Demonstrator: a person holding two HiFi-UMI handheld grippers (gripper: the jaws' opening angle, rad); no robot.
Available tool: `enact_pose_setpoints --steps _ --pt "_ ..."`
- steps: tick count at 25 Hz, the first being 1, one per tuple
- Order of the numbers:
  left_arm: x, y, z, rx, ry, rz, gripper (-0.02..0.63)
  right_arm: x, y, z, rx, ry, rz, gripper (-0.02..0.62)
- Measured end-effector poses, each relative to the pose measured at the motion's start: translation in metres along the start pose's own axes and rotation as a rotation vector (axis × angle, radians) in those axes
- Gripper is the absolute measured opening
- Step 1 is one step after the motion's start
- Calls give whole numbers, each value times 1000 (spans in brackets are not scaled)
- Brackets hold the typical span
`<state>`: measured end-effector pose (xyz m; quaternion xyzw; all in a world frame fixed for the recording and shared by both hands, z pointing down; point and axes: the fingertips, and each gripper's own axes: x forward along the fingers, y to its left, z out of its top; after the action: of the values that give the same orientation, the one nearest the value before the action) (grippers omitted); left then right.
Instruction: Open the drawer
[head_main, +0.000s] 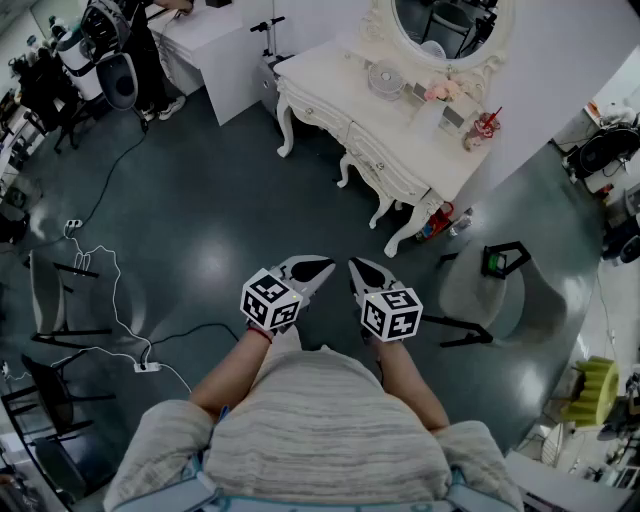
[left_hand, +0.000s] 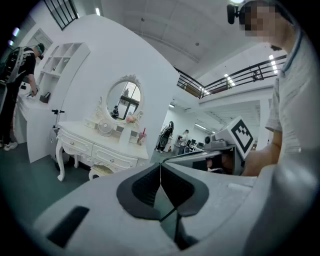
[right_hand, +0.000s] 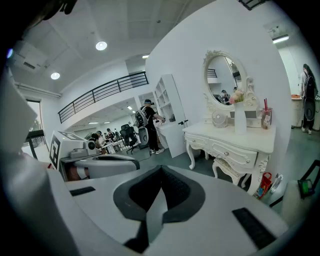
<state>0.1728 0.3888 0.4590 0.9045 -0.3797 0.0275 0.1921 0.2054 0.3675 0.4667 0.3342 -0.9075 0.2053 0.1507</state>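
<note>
Cream-white carved drawer (head_main: 376, 160) with small knobs is seen shut flush in the front of an ornate white desk (head_main: 330, 82) on curved legs, with a second drawer like it alongside. On the desk top a small round white fan (head_main: 384, 78) and a red cup with a straw (head_main: 487, 127) are set out, and an oval mirror in a carved white frame (head_main: 445, 25) is mounted behind them. A red container and a clear bottle (head_main: 462, 222) are stood on the dark grey floor (head_main: 200, 200) beside the desk's end leg. Well apart from the desk, the left gripper (head_main: 322, 267) and the right gripper (head_main: 355, 268) are held side by side in front of the person. On each, the fingers are clenched together with nothing between them, as shown in the left gripper view (left_hand: 160, 166) and the right gripper view (right_hand: 160, 172).
</note>
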Motion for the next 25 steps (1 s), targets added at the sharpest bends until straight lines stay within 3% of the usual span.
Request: enact_pose_setpoints --steps 14,25 --pt "2 4 -1 -10 4 20 14 2 -3 2 -12 20 20 8" --pt "-8 53 10 -26 3 25 14 46 2 15 -1 33 12 8"
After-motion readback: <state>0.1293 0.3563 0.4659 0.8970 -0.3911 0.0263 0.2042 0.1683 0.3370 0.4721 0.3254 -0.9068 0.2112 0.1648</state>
